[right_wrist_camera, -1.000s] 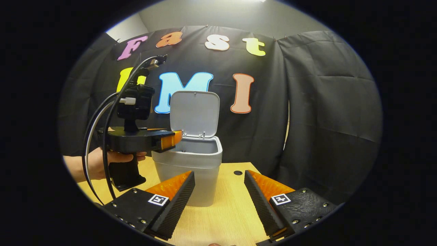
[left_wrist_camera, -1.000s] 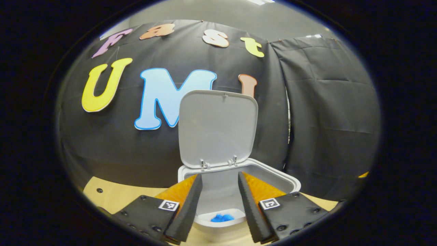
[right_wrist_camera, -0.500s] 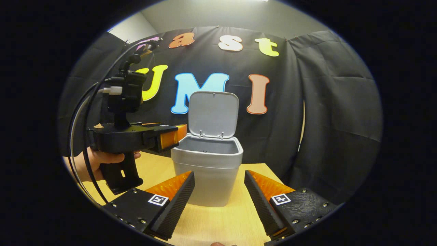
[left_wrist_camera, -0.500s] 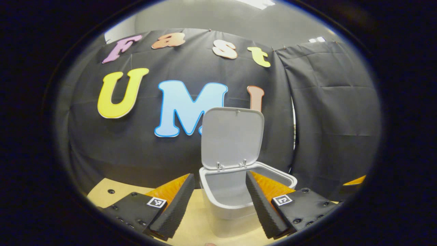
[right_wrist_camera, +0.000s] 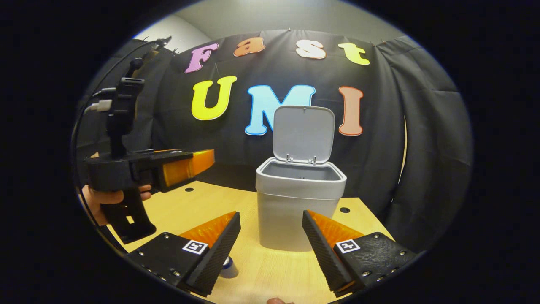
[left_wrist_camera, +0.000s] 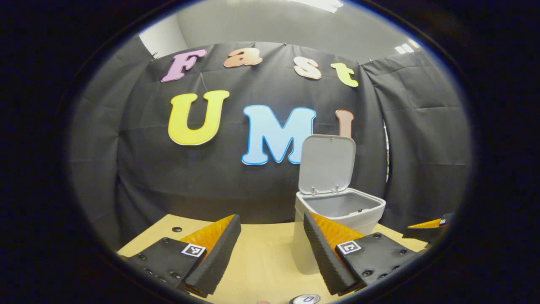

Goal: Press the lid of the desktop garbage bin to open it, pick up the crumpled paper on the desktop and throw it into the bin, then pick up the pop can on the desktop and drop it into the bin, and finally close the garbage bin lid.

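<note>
- Left tool [right_wrist_camera: 192,162], seen side-on at the left of the right gripper view, gripped by a hand [right_wrist_camera: 105,198] and held level above the tabletop's [right_wrist_camera: 198,207] left part, well apart from the bin; from its own camera [left_wrist_camera: 270,249], fingers spread wide with nothing between them.
- Pop can [right_wrist_camera: 229,267], only partly seen, standing on the tabletop near its front edge, just behind the right tool's left finger; top rim [left_wrist_camera: 304,299] also glimpsed at the bottom of the left gripper view. Likely the next pickup, judging by the open bin.
- Garbage bin [right_wrist_camera: 295,211] toward the back of the tabletop, lid [right_wrist_camera: 303,134] propped upright on its hinges, mouth left clear for a drop from above.
- Right tool [right_wrist_camera: 270,249] open wide and empty, low over the front edge, facing the bin.
- Crumpled paper: whereabouts impossible to tell here.
</note>
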A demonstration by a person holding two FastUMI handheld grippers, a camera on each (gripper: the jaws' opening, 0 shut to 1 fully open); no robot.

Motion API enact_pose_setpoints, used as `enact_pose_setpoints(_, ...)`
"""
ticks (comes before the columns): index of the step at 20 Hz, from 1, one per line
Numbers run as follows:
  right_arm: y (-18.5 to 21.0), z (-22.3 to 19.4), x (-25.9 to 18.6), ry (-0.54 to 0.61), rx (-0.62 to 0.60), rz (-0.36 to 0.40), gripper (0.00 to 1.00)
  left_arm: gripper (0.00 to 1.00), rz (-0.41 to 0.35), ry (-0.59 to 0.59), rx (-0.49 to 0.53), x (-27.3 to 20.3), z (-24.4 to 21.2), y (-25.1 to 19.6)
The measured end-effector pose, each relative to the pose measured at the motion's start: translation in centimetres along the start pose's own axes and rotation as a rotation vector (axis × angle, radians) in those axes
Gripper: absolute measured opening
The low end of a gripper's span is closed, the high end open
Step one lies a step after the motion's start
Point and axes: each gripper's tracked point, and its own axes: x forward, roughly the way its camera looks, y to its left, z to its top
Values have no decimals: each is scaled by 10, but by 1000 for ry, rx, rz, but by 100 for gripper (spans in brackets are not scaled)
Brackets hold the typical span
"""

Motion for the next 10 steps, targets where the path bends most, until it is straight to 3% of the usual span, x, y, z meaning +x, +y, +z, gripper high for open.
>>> enact_pose_setpoints(1,11,-5,0,13,7,15,95,99,15,0,-3,-8,2,12)
enact_pose_setpoints(3,27,-11,1,32,10,35,95,95,36,-8,-17,-22,6,34)
enact_pose_setpoints(4,34,-16,2,50,9,39,95,99,44,-12,-19,-28,8,44)
enact_pose_setpoints(10,70,-41,10,135,-13,67,95,97,75,-20,6,-57,9,88)
